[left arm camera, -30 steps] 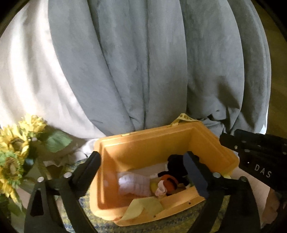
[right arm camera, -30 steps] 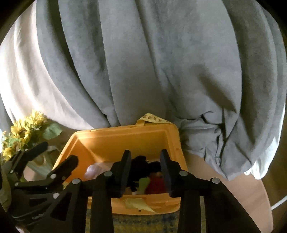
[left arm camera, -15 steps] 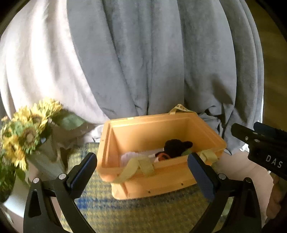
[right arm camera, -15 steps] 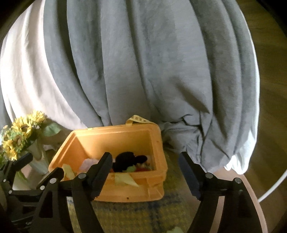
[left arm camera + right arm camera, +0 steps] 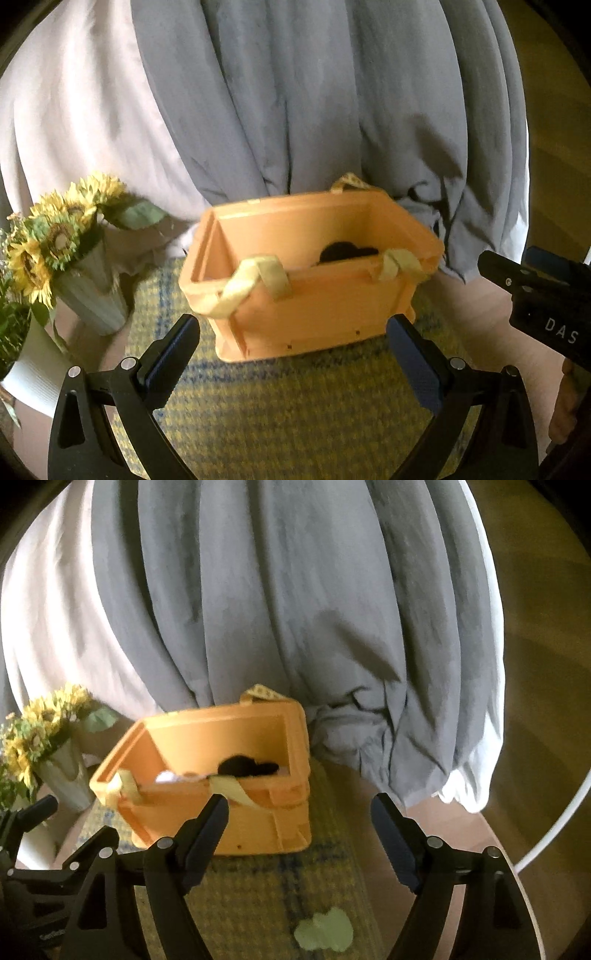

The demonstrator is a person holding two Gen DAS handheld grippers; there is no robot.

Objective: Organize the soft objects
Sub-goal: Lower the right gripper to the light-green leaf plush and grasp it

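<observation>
An orange plastic bin (image 5: pixel 317 310) with pale yellow straps (image 5: pixel 258 273) stands on a woven mat. Inside it lie a black plush toy (image 5: pixel 247 766) and a white soft item (image 5: pixel 168 776); the rest of the contents are hidden by the front wall. My left gripper (image 5: pixel 291 325) is open in front of the bin, with nothing between its fingers. My right gripper (image 5: pixel 301 801) hangs short of the bin's right corner, its jaws opening and empty. A pale green soft piece (image 5: pixel 325 934) lies on the mat below it.
A vase of sunflowers (image 5: pixel 85 280) stands left of the bin. Grey and white cloth (image 5: pixel 295 110) hangs right behind it. The yellow-blue mat (image 5: pixel 295 406) covers a round table, whose edge (image 5: pixel 517 853) curves past on the right.
Both grippers have pulled back from over the bin, which now sits farther off. The right jaws went from narrow above the toys to wide apart.
</observation>
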